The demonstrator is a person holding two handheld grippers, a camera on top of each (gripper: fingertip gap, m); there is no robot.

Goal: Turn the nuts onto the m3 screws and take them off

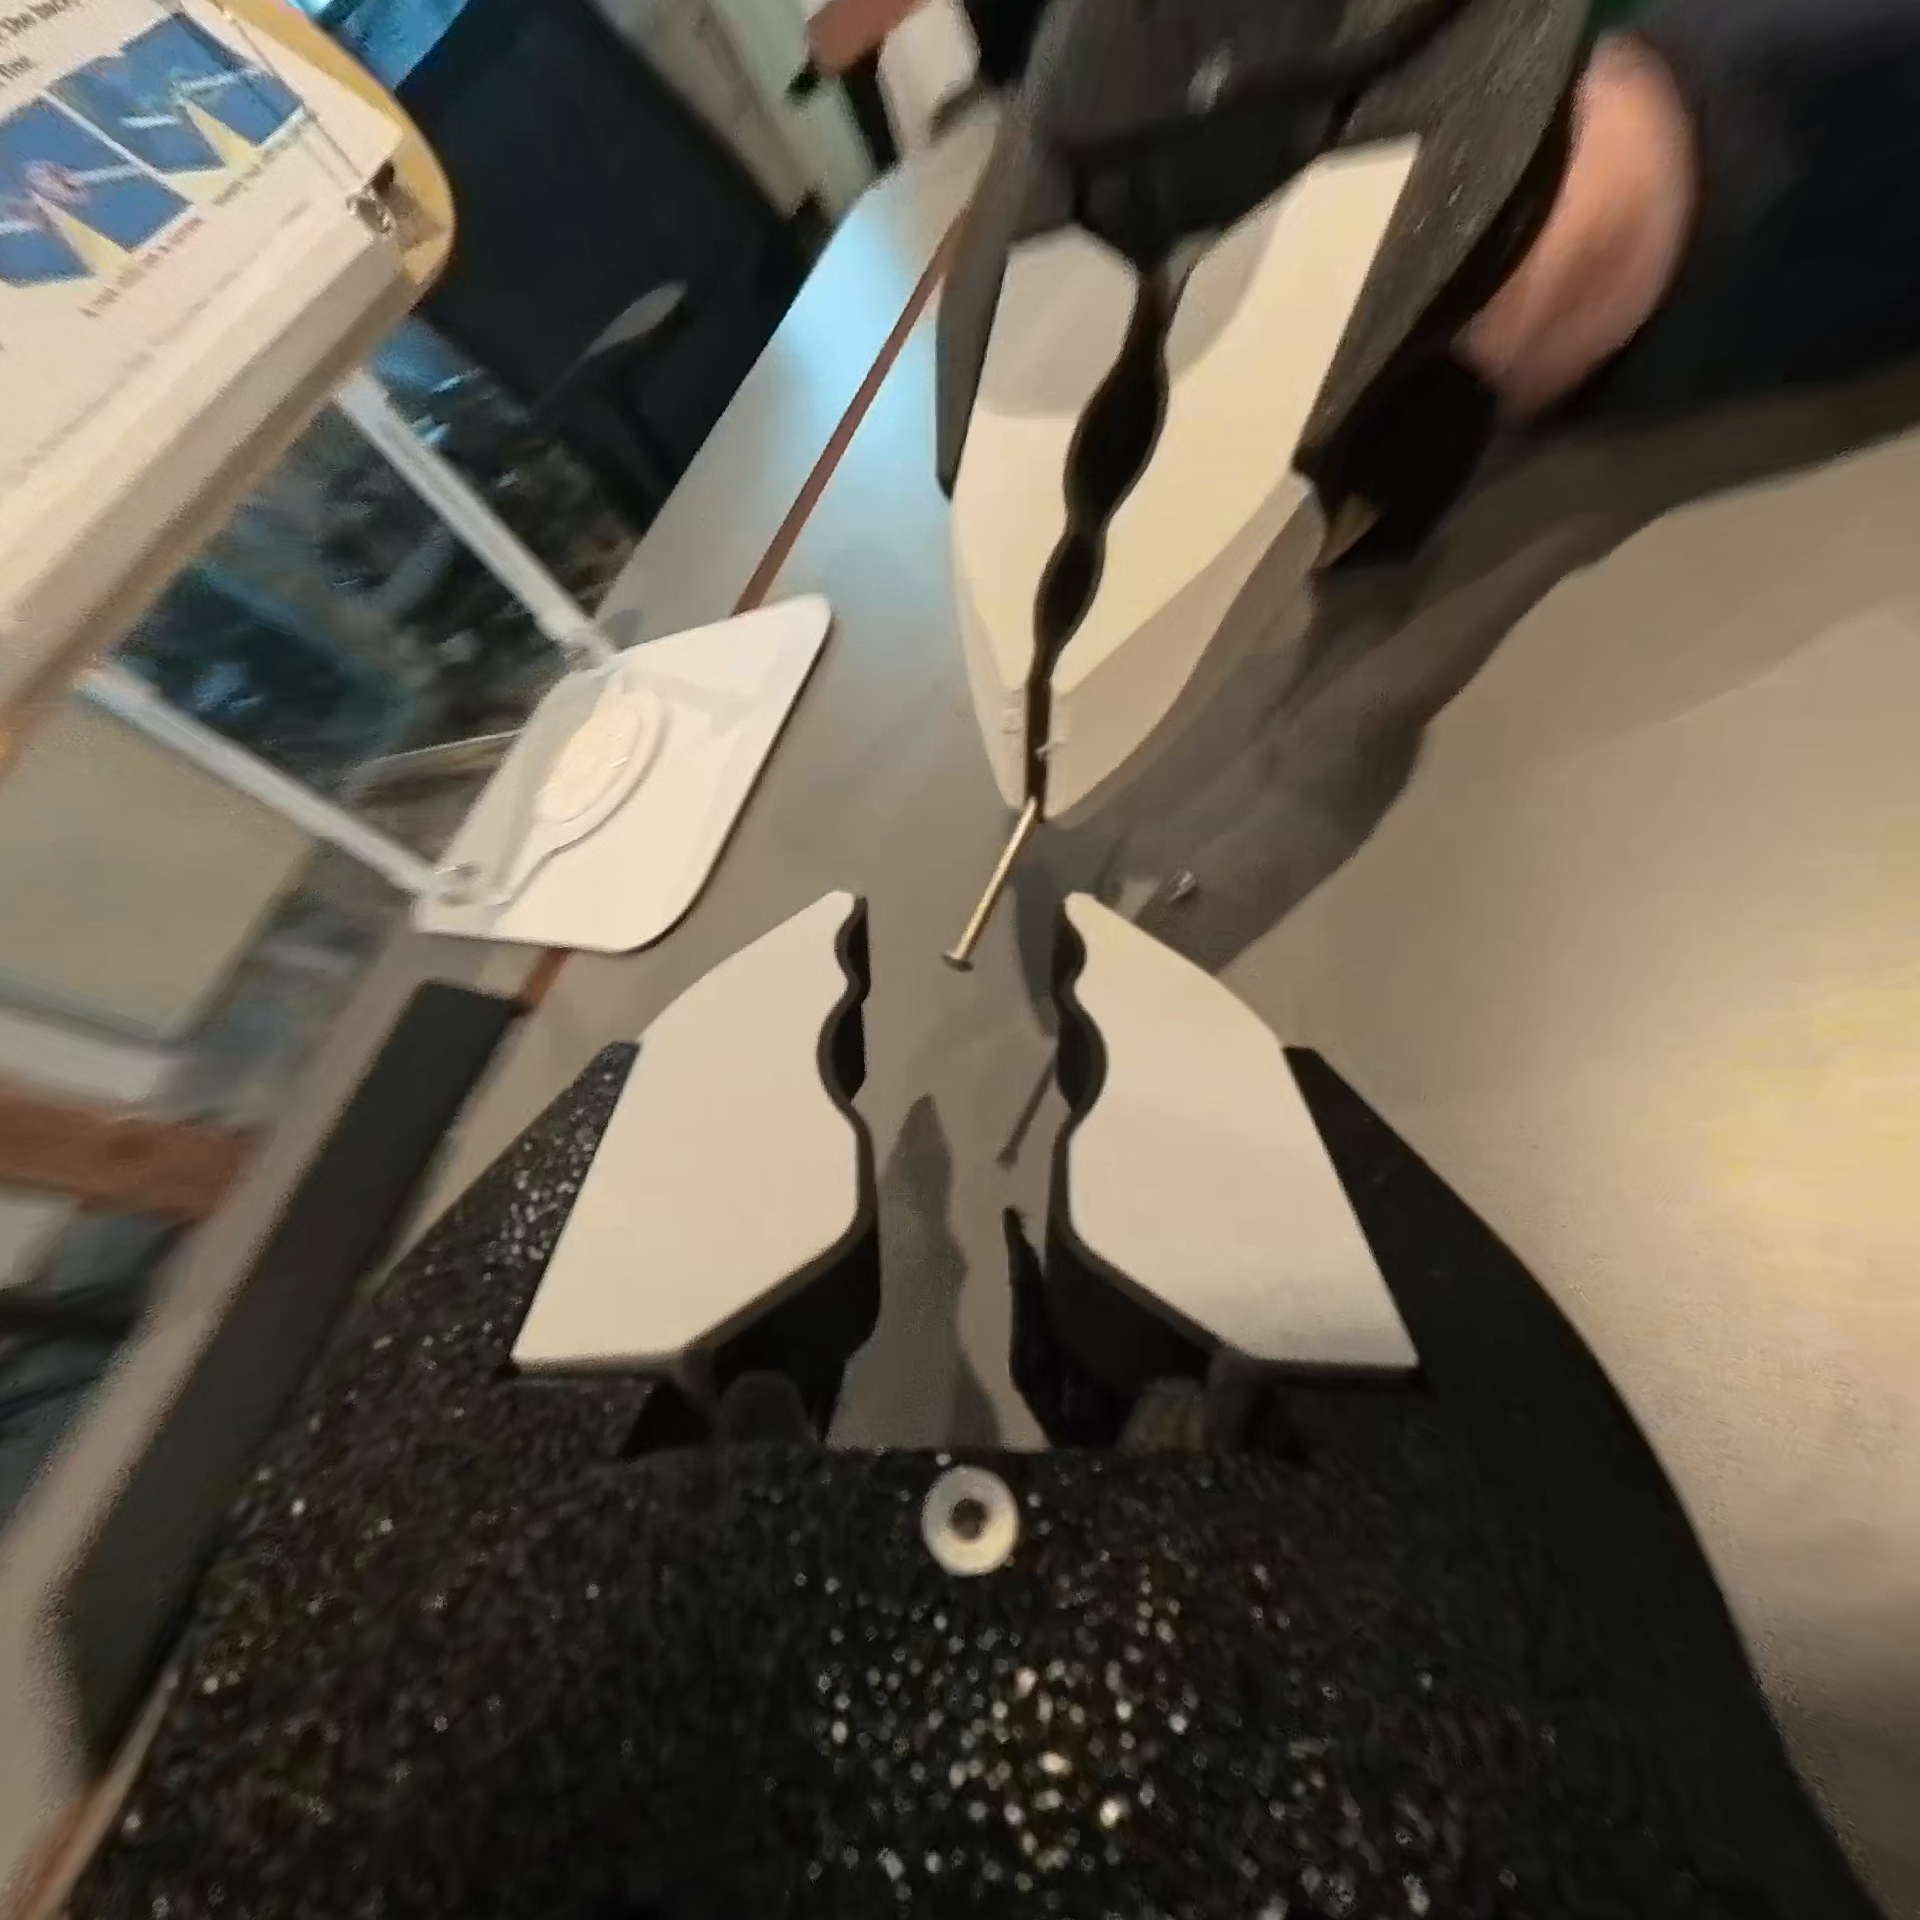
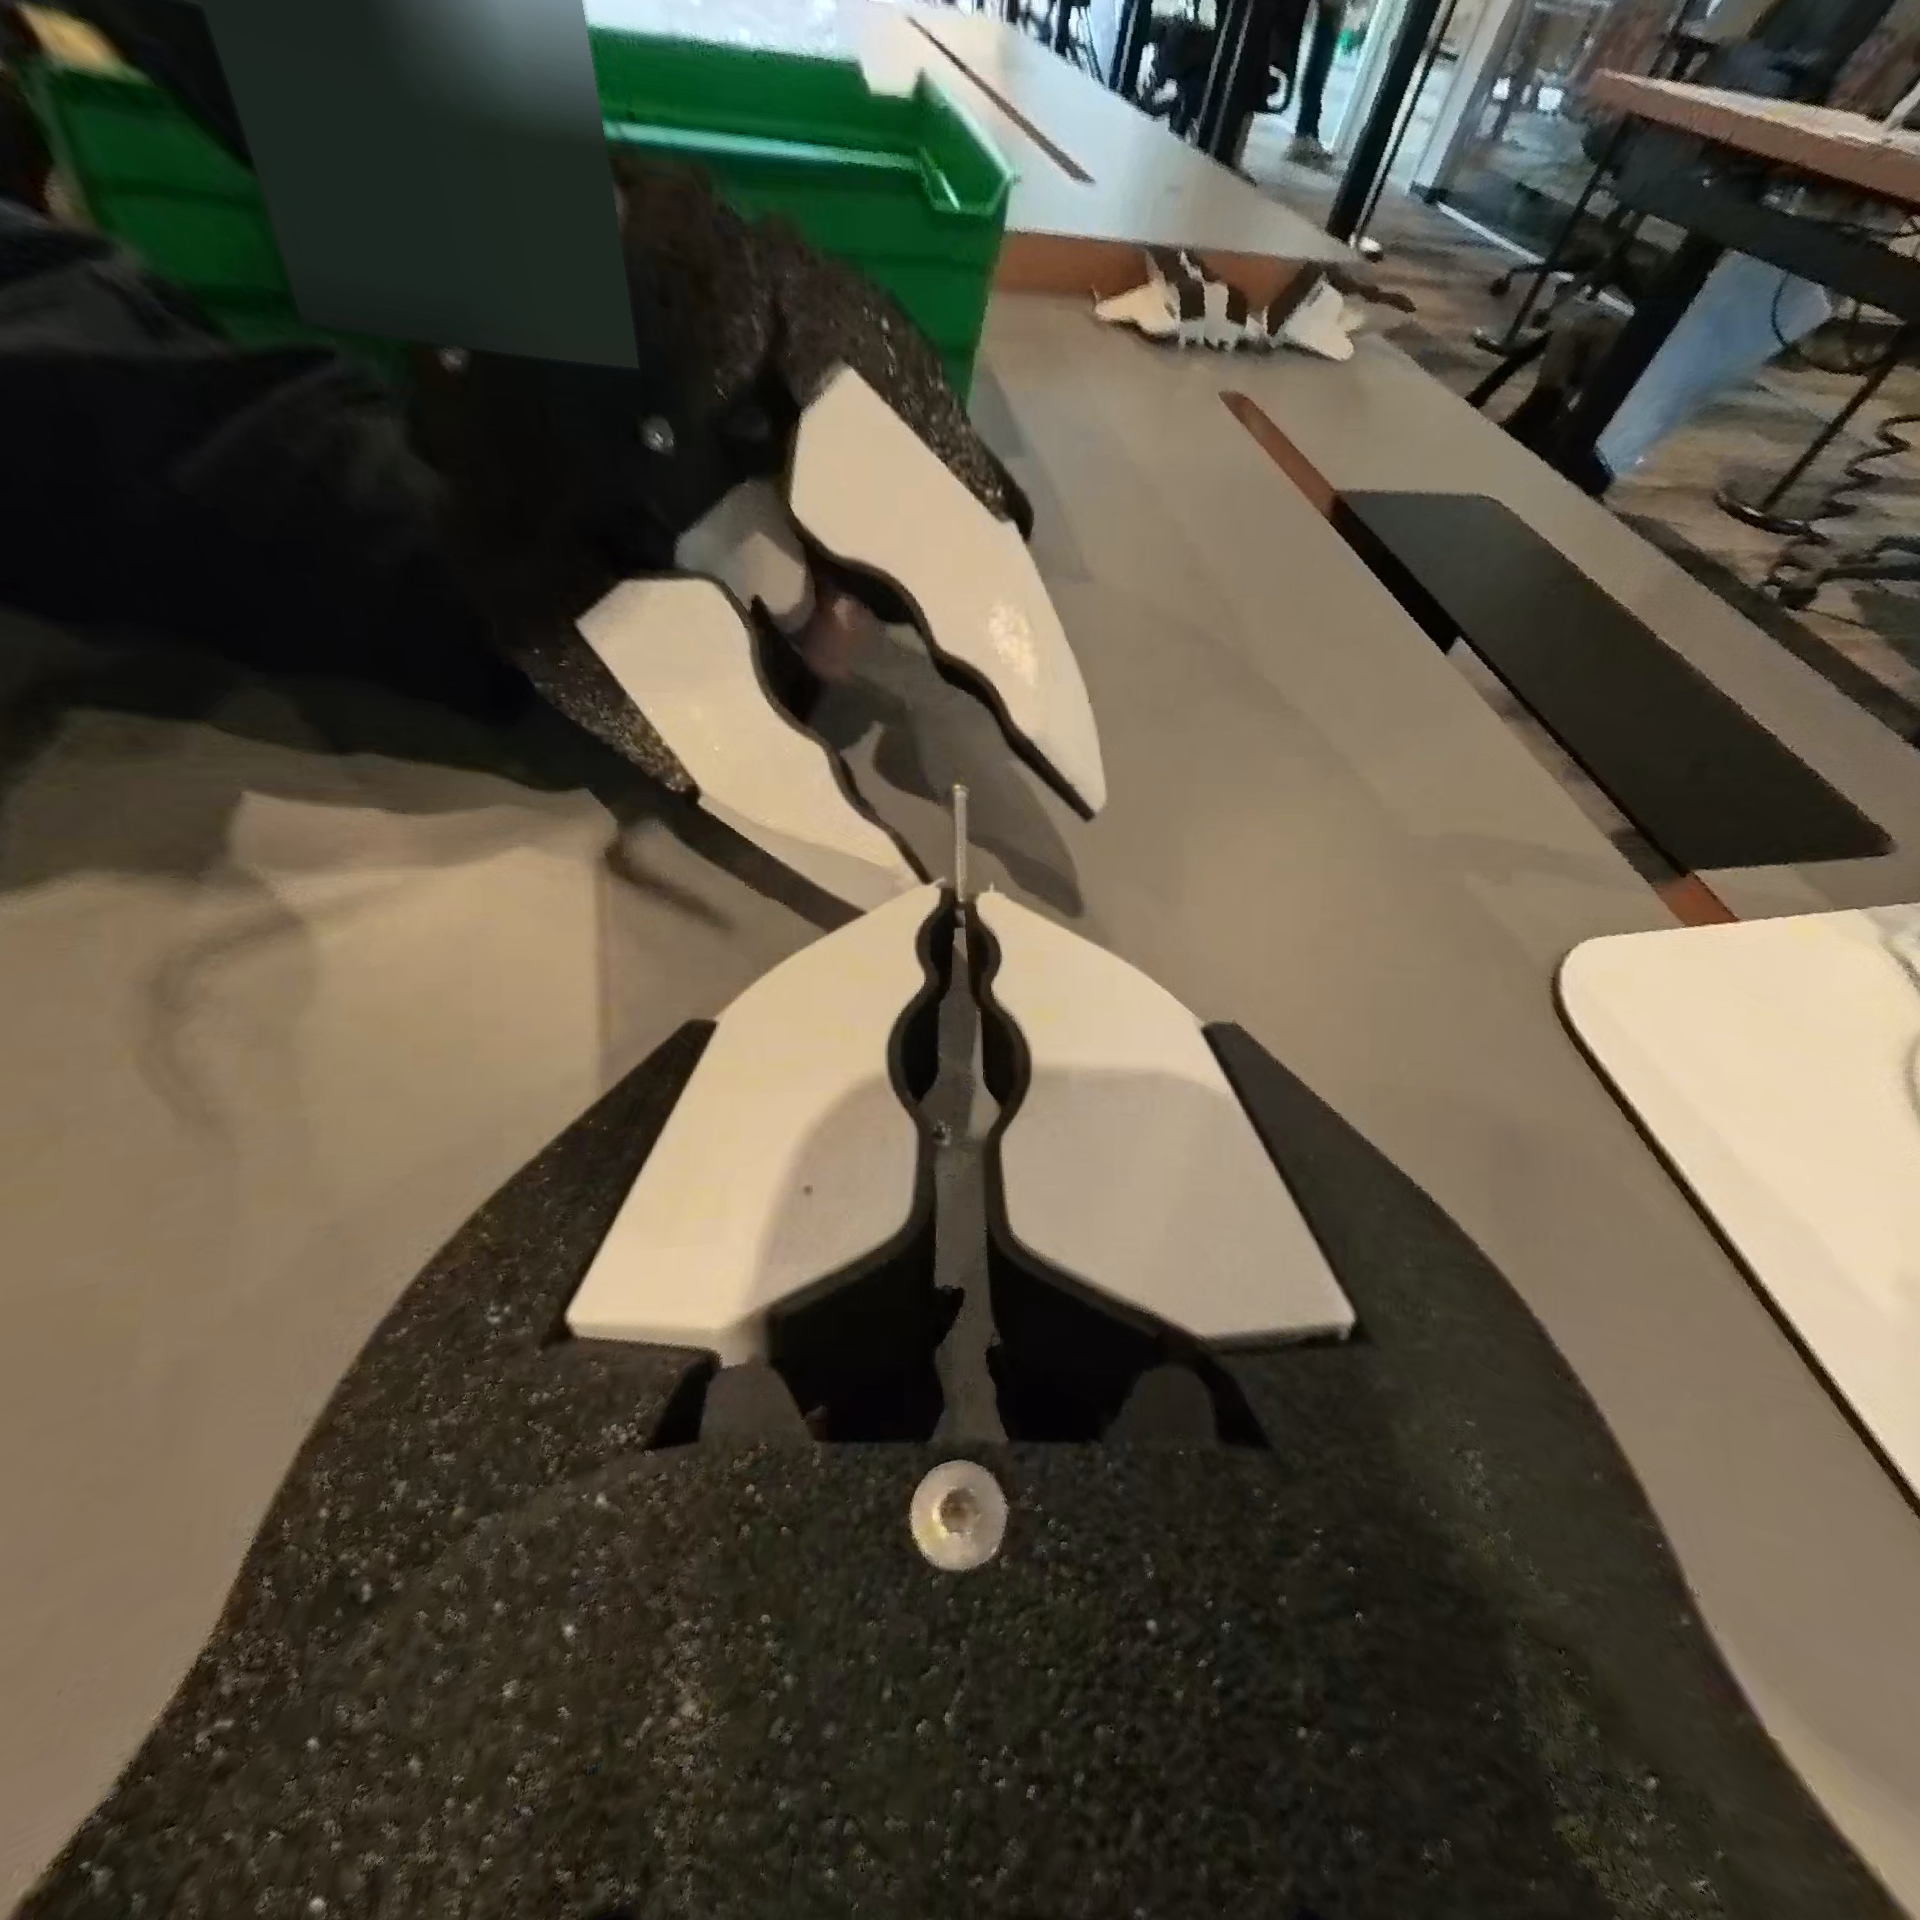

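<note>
— The right gripper (image 2: 961, 896) was clamped tight on the screw (image 1: 992, 891), pinching only the threaded tip end. The rest of the shaft stuck out bare towards the left gripper (image 1: 961, 925), head leading.

— And the left one?

— Spread wide, nothing in it. The screw's head hung in the air between its fingertips (image 1: 821, 935), touching neither. From the right wrist view the screw pointed straight to twelve o'clock, into that open mouth.

— So where was the risk?

— The grip, I'd say. So little of the screw sat between those pads that any sideways nudge from the left fingers could have levered it out or tipped it crooked. Then it would have dropped onto the grey table (image 1: 1558, 935) and rolled.

— Any nut on it?

— None that I could make out on the shaft. There was a small glinting bit on the table (image 1: 1179, 885) at about one o'clock of the left gripper, possibly a nut, too small to tell. The white tray (image 1: 675, 790) lay at ten o'clock, well apart.

— So closing off-centre was the danger?

— Exactly, a skewed squeeze on the head.
</note>
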